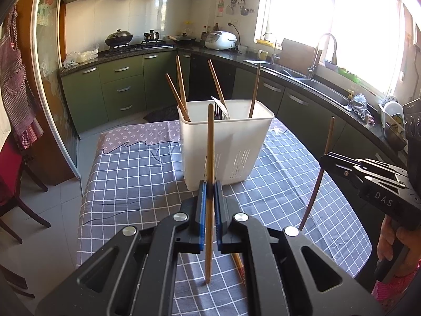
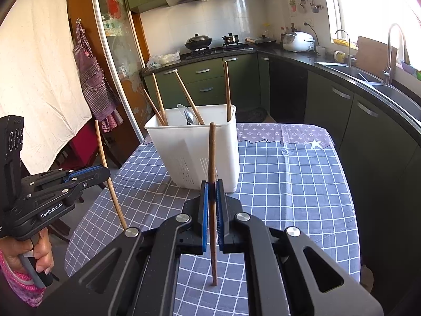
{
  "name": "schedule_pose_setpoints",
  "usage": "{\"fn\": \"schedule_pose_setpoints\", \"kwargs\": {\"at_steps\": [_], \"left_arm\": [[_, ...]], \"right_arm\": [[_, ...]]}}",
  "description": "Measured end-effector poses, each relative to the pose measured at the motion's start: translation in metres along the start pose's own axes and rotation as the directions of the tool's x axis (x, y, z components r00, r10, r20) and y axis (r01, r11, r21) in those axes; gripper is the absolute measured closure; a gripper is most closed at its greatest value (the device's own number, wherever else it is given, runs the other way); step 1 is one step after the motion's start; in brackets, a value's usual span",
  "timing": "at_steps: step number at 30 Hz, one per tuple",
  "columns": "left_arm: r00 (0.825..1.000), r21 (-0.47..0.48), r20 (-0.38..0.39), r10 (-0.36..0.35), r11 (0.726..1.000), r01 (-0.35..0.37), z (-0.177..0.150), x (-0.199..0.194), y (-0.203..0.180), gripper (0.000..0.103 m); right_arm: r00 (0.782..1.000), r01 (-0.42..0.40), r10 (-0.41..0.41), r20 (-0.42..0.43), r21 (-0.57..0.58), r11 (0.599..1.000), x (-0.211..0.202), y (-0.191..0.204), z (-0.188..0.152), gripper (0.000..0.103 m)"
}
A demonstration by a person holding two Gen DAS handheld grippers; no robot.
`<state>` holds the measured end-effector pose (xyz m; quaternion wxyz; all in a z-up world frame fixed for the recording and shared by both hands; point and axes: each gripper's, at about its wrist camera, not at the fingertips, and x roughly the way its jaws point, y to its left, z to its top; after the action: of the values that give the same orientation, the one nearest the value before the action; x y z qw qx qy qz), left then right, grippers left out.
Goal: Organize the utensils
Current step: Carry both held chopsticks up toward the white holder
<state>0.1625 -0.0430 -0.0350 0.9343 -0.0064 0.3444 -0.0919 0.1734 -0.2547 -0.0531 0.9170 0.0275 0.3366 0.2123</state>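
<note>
Closest to me, my left gripper is clamped on a light wooden chopstick, which stands nearly upright between the blue pads with a long tail hanging below them toward the checked tablecloth. My right gripper is likewise pinched shut on a darker chopstick, also near vertical, its lower tip just above the cloth. Both sticks are held near mid-length by narrow pads, so I judge either could pivot or slide if I swing too fast. Just under the left gripper another chopstick lies on the cloth, and a dangling tail could knock it. Ahead of both grippers stands the white utensil holder, already carrying four chopsticks and a metal spoon that lean at odd angles. Coming in low, I could catch a lower tip on the rim and tip the light holder, or jam against the leaning sticks; moving both hands together risks the grippers colliding.
</note>
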Motion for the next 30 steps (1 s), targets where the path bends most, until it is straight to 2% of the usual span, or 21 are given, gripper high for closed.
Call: {"fn": "schedule_pose_setpoints", "kwargs": {"at_steps": [30], "left_arm": [[1.000,0.014,0.014,0.000,1.000,0.000,0.0035,-0.0048,-0.0024,0.097]], "right_arm": [[1.000,-0.023,0.024,0.003,-0.013,1.000,-0.0059,0.0025,0.0054,0.097]]}}
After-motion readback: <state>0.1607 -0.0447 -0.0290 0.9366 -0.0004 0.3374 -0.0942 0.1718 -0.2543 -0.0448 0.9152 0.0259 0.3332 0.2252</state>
